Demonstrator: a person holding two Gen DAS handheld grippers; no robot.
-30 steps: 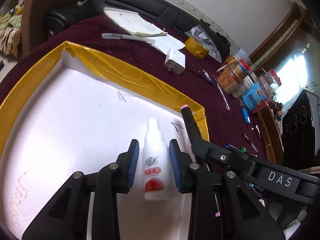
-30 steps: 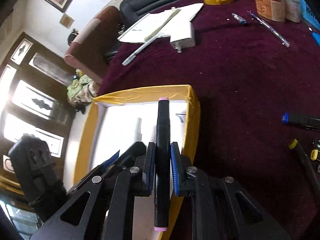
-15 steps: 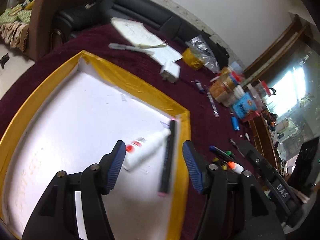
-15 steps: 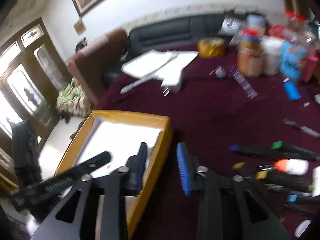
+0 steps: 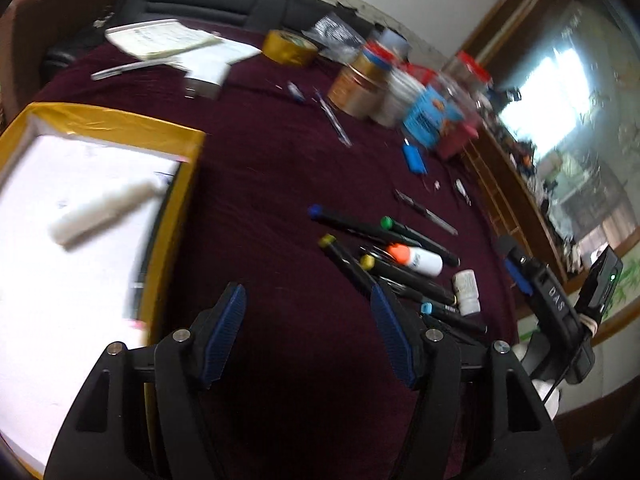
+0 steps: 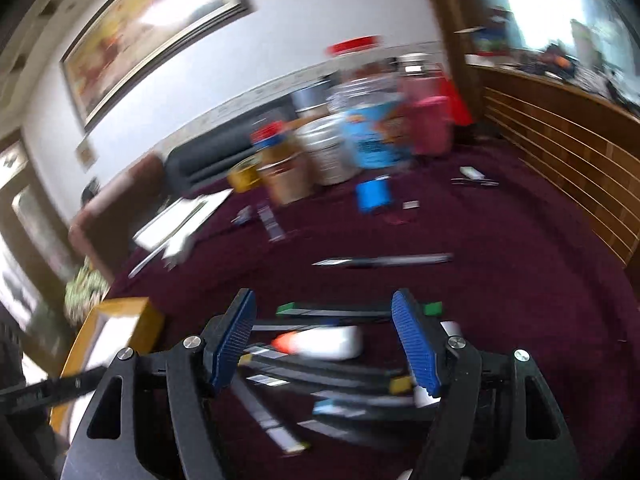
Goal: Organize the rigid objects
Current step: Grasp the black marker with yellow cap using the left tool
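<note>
My left gripper is open and empty above the maroon cloth, between the yellow-rimmed white tray and a pile of markers. In the tray lie a white glue bottle and a black marker along its right wall. A white bottle with an orange cap and a small white bottle lie among the markers. My right gripper is open and empty over the same pile, with the orange-capped bottle and markers between its jaws. The right gripper also shows in the left wrist view.
Jars and tins stand at the back with a tape roll, papers, a white charger, a blue lighter and loose pens. A wooden rail borders the table's right side.
Both grippers let go of the glue bottle and the black marker in the tray, opened, and swung right from the tray to the marker pile.
</note>
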